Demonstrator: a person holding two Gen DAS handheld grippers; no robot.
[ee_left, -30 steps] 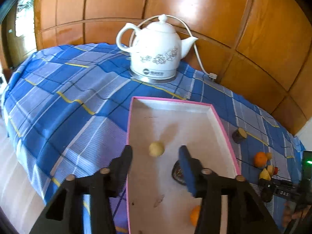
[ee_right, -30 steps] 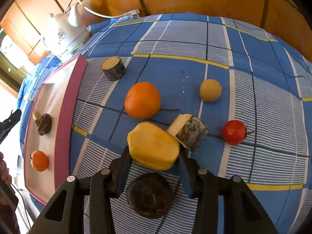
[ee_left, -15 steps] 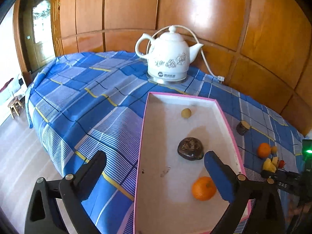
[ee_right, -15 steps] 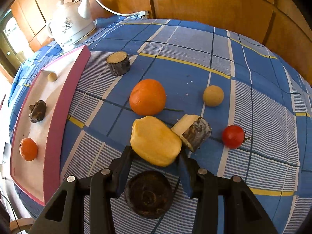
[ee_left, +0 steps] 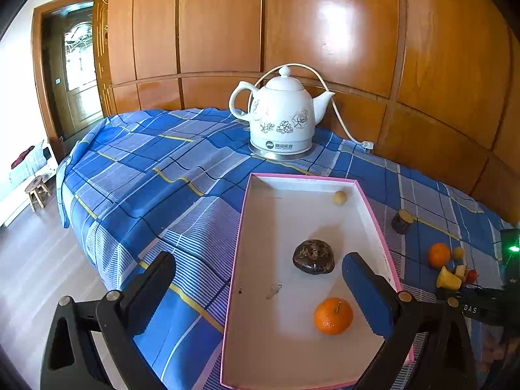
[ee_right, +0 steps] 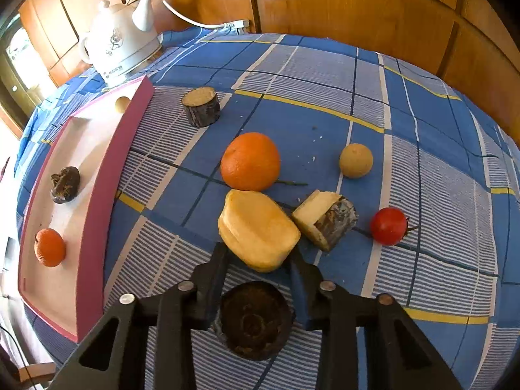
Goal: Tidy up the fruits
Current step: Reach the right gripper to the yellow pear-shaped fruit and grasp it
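Right wrist view, lower centre: the yellow, blocky fruit piece [ee_right: 258, 229] sits between the fingers of the right tool [ee_right: 258, 256], which closes narrowly on its near end. Touching its right side is a cut wedge with pale flesh and dark rind [ee_right: 325, 219]; just above it lies the large round orange [ee_right: 250, 161], the two almost in contact. A small tan ball-shaped fruit [ee_right: 356, 160] and a small red tomato-like fruit [ee_right: 389, 226] lie apart at centre right, with bare cloth between them. A dark round disc-shaped fruit [ee_right: 253, 320] rests directly under the right tool, at the lower edge. A short dark-barked cylinder with a pale top [ee_right: 201, 106] stands alone at upper centre, near the box wall.

Left of frame: the pink-rimmed shallow white box [ee_right: 107, 175] holds a small orange [ee_right: 49, 247], a dark wrinkled lump [ee_right: 65, 184] and a small tan ball [ee_right: 122, 104] in its far corner, all well apart, leaving much open floor.

Left wrist view: the left tool [ee_left: 256, 284] is spread wide, holding nothing, its right finger over the box's right rim [ee_left: 377, 227] and its left finger over the blue checked tablecloth [ee_left: 156, 175]. A white ceramic electric kettle [ee_left: 281, 115] stands beyond the box's far edge, before the wooden panelled wall [ee_left: 325, 32].
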